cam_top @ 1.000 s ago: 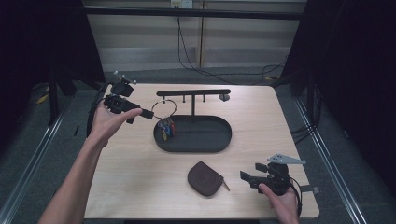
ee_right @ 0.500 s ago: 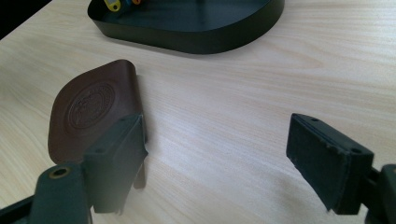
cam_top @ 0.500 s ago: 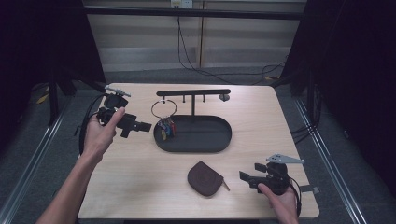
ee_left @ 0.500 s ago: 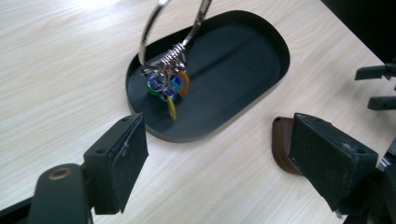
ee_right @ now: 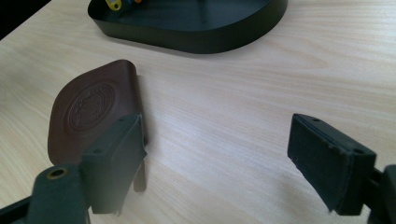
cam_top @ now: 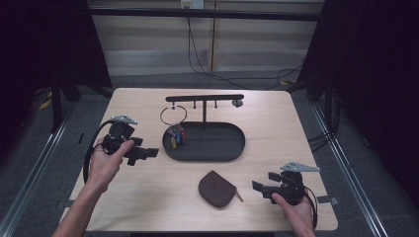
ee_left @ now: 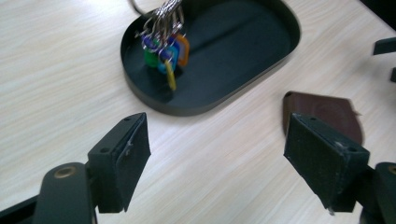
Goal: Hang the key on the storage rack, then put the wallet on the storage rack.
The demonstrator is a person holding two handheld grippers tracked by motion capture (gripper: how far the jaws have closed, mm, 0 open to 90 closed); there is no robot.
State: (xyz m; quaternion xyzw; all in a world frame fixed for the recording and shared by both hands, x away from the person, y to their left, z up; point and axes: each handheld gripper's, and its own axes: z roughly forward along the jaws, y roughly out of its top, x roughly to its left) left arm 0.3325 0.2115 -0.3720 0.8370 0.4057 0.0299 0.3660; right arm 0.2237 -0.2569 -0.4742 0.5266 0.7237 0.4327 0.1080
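1. In the high view the left gripper (cam_top: 148,153) sits at the left of the frame, held in the person's left hand (cam_top: 106,160), just left of the black oval tray (cam_top: 232,148); its jaws have just been opening and now stand wide with nothing between them, and in the left gripper view (ee_left: 217,158) bare wood shows in the gap.
2. The key bunch (cam_top: 176,136) hangs on a ring from the black rack (cam_top: 205,98) at the middle of the frame, its coloured tags dangling into the left end of the tray; in the left gripper view the keys (ee_left: 163,51) sit at the upper centre, above the jaws and apart from them.
3. The brown leather pouch (cam_top: 217,189) lies flat on the wooden table (cam_top: 306,128) at the lower centre, below the tray and apart from it.
4. The right gripper (cam_top: 259,186) rests at the lower right in the person's right hand (cam_top: 294,207), just right of the pouch; its jaws are spread wide and empty.
5. In the right gripper view (ee_right: 217,154) the pouch (ee_right: 93,112) lies at the left, partly behind the left-hand jaw; whether they touch I cannot tell.
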